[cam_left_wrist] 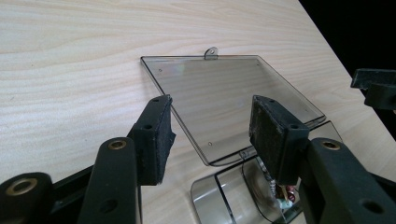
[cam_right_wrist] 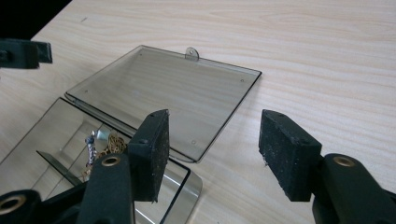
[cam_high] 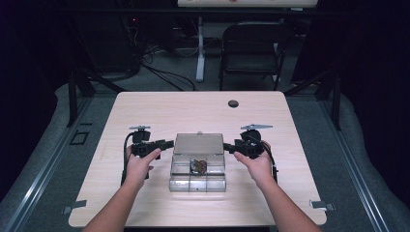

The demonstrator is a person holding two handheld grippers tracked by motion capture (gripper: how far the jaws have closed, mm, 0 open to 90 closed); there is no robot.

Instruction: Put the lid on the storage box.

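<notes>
On a pale wood-grain table [cam_high: 145, 104], near the middle of its top: a clear plastic box [cam_high: 198, 176] with its hinged lid [cam_high: 198, 143] thrown fully back and lying flat on the wood. Small tab [cam_left_wrist: 211, 52] at the lid's far edge. Inside the box, clear dividers and a little tangle of gold-coloured and metal bits [cam_high: 197, 166] in one middle compartment; too small to tell what exactly.

Left of the lid, just beside its edge: left gripper [cam_high: 167, 143], held in a hand [cam_high: 140, 164], jaws spread wide, nothing between the pads. From the left gripper view, lid corner seen through the gap, pads clear of it. Right of the lid, likewise just beside it: right gripper [cam_high: 228, 147] in the other hand [cam_high: 257, 166], jaws spread as far as they go, nothing pinched; from the right gripper view, one pad [cam_right_wrist: 156, 154] over the lid's near corner, not pressing on it.

Toward the table's far edge, a dark round grommet [cam_high: 233, 103]. Small metal brackets [cam_high: 74, 206] at the near corners. Beyond the table: grey carpet, a black folding chair [cam_high: 251, 50], a white table leg [cam_high: 200, 50], loose cables [cam_high: 164, 72] on the floor, dark curtains to both sides.
</notes>
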